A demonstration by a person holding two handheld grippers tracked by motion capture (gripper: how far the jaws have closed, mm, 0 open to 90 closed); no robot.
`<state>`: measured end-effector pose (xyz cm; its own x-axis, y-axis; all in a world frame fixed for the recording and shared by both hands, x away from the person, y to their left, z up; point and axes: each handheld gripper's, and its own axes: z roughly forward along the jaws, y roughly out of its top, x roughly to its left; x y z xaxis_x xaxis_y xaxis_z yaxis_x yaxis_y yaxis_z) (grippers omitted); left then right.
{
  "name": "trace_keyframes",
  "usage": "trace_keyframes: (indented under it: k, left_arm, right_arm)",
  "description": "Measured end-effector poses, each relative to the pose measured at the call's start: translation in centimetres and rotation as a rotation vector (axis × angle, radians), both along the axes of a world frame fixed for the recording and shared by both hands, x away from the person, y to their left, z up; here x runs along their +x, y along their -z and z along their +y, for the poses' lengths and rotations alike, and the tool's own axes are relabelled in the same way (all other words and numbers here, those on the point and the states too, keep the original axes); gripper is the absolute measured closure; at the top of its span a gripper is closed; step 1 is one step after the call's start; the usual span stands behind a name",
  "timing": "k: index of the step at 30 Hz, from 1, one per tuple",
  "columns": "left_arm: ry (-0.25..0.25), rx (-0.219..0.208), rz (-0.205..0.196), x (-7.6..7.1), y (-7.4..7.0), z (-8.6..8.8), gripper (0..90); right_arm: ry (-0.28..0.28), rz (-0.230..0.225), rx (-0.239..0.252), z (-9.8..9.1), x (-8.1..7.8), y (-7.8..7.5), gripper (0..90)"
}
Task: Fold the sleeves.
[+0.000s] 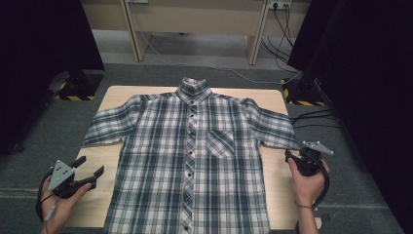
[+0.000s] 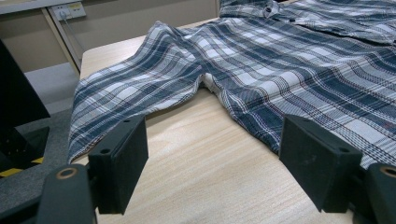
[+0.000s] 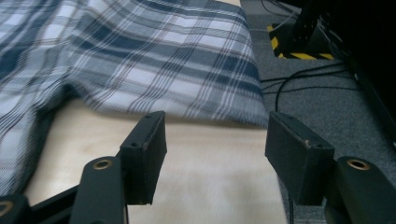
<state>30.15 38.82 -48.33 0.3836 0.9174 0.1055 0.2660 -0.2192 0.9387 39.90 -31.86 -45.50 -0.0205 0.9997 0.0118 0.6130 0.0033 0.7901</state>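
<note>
Wooden desk (image 1: 104,97) carries a plaid shirt (image 1: 195,161) spread flat, buttoned front up, hem at the near edge.
Both the left hand-held gripper (image 1: 90,168) and right hand-held gripper (image 3: 215,154) stand apart, empty, beside the sleeves; a shallow pinch on the sleeve could slip or drag the shirt askew.

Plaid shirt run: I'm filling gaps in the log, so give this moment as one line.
plaid shirt: flat, buttoned, on table | left gripper: open, empty | right gripper: open, empty, facing sleeve

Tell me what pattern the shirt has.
The shirt is blue-and-white plaid, clearest in the high view.
</note>
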Motion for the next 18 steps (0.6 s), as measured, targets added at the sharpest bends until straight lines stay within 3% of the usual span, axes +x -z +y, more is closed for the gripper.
trace_keyframes:
  k: [9,15,18]
  left_arm:
    - [0.002,0.001,0.002,0.0,0.0,0.0,23.1]
    - [0.003,0.001,0.000,0.0,0.0,0.0,23.1]
    - [0.003,0.001,0.000,0.0,0.0,0.0,23.1]
  right_arm:
    - [0.031,0.114,-0.011,-0.7,4.7,0.4,43.3]
    - [0.051,0.155,0.003,-0.9,6.2,0.9,45.8]
    - [0.064,0.152,0.007,-1.0,6.5,1.0,51.5]
